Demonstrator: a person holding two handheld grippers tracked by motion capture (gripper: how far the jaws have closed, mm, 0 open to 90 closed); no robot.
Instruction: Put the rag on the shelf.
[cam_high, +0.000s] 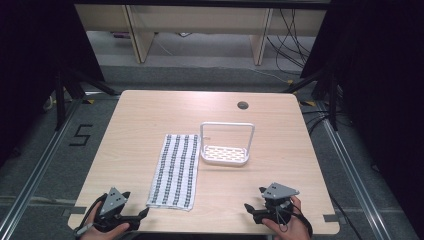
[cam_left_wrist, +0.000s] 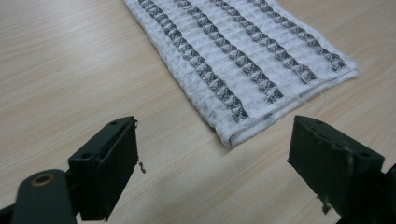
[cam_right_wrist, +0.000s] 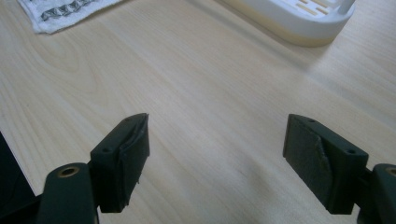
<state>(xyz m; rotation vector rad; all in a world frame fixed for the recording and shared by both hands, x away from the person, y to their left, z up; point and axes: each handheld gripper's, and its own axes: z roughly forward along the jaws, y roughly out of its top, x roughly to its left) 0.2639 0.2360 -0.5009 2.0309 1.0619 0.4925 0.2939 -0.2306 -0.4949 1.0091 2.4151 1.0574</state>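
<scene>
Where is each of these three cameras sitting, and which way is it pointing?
High view: above the person's side, facing forward and down on the table; both hands, left gripper and right gripper.
Left gripper view: on that gripper, facing the striped towel between open jaws.
Right gripper view: facing bare wood and the white rack; jaws open.
Shared: the towel appears in all three.

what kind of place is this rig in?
Probably a lab recording cell: a bare wooden table walled by black curtains, loose cables on the floor, stands at the sides.
</scene>
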